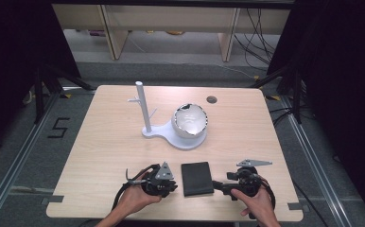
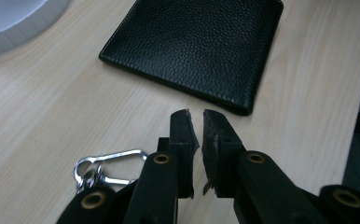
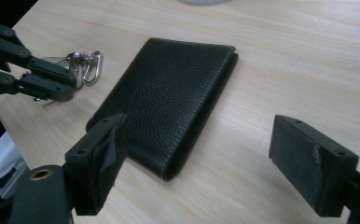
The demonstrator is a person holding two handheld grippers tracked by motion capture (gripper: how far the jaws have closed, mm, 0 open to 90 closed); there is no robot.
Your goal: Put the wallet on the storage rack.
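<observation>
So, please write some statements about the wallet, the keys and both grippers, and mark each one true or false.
1. The wallet lies closed on the table. True.
2. The right gripper is shut on the wallet. False: its fingers are wide open.
3. The left gripper is nearly shut, with nothing between its fingers. True.
4. The keys hang on the stand. False: they lie on the table by the left gripper.
5. A bowl sits on the stand's base. True.
</observation>
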